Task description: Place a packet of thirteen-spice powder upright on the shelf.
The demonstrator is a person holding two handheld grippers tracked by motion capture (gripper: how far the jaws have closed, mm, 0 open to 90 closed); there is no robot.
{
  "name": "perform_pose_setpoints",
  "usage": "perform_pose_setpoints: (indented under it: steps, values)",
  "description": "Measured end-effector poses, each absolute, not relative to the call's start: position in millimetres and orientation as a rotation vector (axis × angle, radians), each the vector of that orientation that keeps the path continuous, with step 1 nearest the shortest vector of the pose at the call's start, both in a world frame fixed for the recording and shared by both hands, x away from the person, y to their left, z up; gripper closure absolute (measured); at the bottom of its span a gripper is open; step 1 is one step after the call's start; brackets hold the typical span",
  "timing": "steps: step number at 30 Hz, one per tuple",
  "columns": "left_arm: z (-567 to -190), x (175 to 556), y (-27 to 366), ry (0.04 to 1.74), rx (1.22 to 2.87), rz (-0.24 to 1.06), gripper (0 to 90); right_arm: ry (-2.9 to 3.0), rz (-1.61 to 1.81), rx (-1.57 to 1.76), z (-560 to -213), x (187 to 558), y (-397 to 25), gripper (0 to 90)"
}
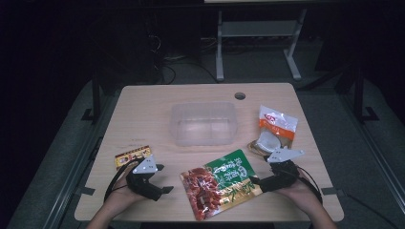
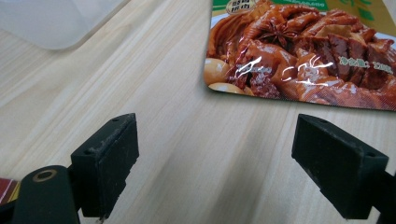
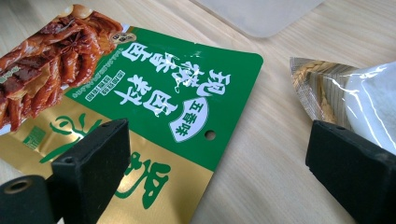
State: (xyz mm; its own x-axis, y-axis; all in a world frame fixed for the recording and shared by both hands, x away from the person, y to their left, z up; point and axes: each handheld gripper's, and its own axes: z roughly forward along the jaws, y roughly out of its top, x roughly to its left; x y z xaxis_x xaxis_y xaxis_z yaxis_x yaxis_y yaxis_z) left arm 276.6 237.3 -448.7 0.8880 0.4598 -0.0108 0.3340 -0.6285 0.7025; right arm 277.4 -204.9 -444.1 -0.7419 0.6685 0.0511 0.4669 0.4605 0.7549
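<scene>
Right gripper (image 1: 252, 180), held in the person's right hand, sits at the near right of the table (image 1: 143, 102), jaws spread wide and empty. Its tip touches or overlaps the right edge of the green-and-red food pouch (image 1: 219, 183); from the high view I cannot tell which. The right gripper view brings out the pouch's white lettering, a small hang hole and a gold lower band, one jaw standing over that band. It also shows a corner of the orange-and-white packet (image 3: 341, 95) just beside the other jaw.

Left gripper (image 1: 165, 179), near left, jaws likewise spread, nothing between them. The left gripper view shows bare wood between the jaws and the pouch's braised-meat picture just ahead.

Clear plastic bin (image 1: 204, 123) at table centre; looks empty. Small yellow-and-red packet (image 1: 133, 156) lies beside the left gripper.

Light wood tabletop, round cable hole (image 1: 239, 96) at the far edge. Room dark; grey floor, a white frame's legs (image 1: 219, 45) behind.
</scene>
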Motion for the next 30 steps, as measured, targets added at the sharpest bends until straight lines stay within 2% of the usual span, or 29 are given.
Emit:
perform_pose_setpoints:
  steps: [13,30]
  values:
    - [-442,280,248,0.598,2.275,0.209,16.4,2.457,1.156,0.988,-445,278,-205,6.5]
    - [-421,295,286,0.691,2.219,0.299,16.3,2.454,1.153,0.989,-445,279,-205,6.6]
